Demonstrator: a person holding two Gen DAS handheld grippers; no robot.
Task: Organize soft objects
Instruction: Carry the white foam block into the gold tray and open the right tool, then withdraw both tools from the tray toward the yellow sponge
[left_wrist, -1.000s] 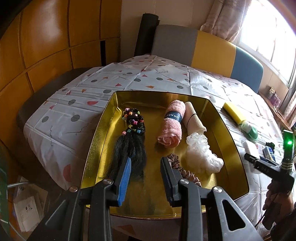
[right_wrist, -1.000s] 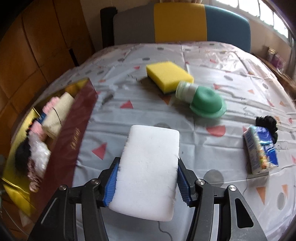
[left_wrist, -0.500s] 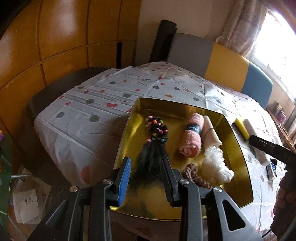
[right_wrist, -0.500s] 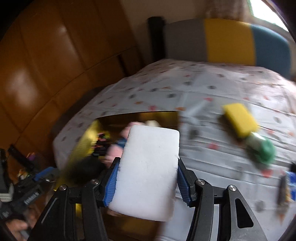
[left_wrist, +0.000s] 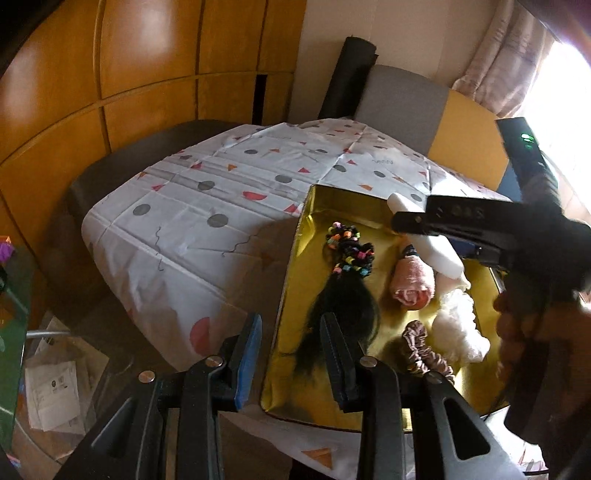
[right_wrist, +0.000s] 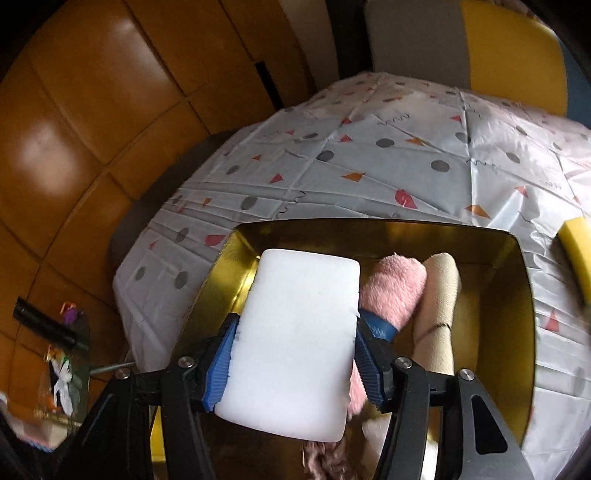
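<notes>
White rectangular foam sponge (right_wrist: 295, 339) sat pinched edgewise in my right claw (right_wrist: 297, 363), above the gold metal tray (right_wrist: 526, 295) w/ pink rolled towel (right_wrist: 393, 291), ready to drop. Left claw (left_wrist: 291, 354) hung wide, empty, at the tray's near-left edge.

Empty left tongs (left_wrist: 290, 356) gape over the gold tray's (left_wrist: 291, 258) near-left rim beside the black hairpiece (left_wrist: 338, 306).

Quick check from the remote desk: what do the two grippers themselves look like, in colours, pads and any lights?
Both are black plastic with silver screws at the finger joints. The left gripper has a smooth blue pad on one finger. The right gripper has ribbed blue pads; seen from the left wrist, its black body carries a green light.
</notes>
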